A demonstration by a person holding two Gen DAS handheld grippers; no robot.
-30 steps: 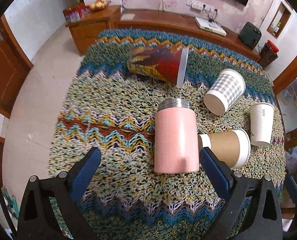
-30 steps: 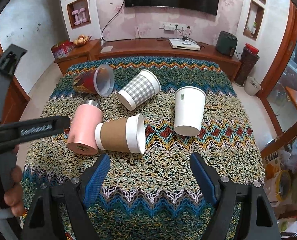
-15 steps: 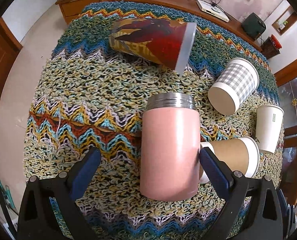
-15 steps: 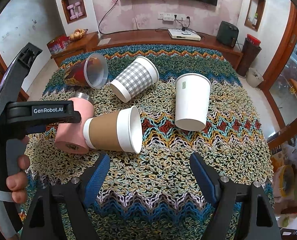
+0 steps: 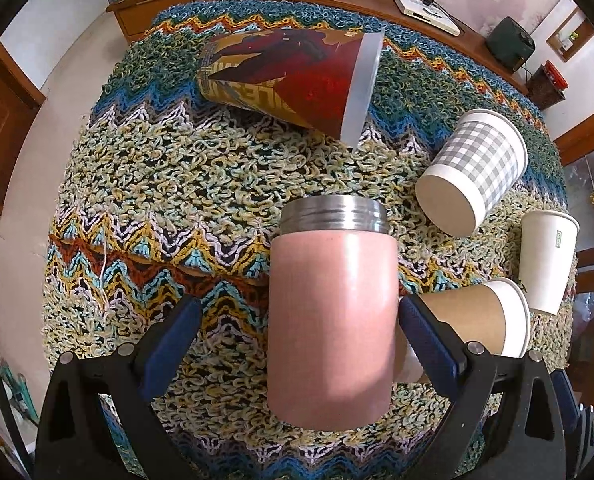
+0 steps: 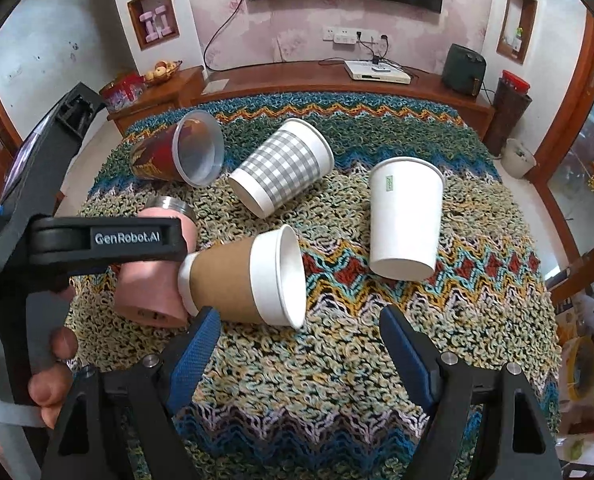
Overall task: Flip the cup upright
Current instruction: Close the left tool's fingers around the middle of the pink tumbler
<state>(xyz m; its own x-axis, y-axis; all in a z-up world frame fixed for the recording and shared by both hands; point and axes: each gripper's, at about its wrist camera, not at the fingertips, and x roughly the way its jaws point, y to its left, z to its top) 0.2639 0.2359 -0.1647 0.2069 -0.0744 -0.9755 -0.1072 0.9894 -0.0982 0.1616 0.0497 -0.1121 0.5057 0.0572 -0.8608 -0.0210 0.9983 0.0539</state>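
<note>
Pink cup (image 5: 331,320): lying on its side on the knitted cloth (image 5: 169,176), steel threaded mouth (image 5: 334,214) toward 12 o'clock, base toward the camera; fills the lower centre of the left wrist view.
Left gripper (image 5: 297,332): jaws spread wide, the pink cup lying between them; the right pad sits just beside the cup wall, the left pad stands apart from it.
Right gripper (image 6: 299,344): jaws spread, nothing between them but cloth; brown cup just beyond, at 11 o'clock.
Brown-sleeved cup (image 6: 243,280): on its side, base touching the pink cup.
Checked cup (image 6: 283,172): on its side, 12 o'clock of brown cup.
White cup (image 6: 405,216): on its side, at 2 o'clock.
Red printed cup (image 6: 177,154): on its side, far left.
</note>
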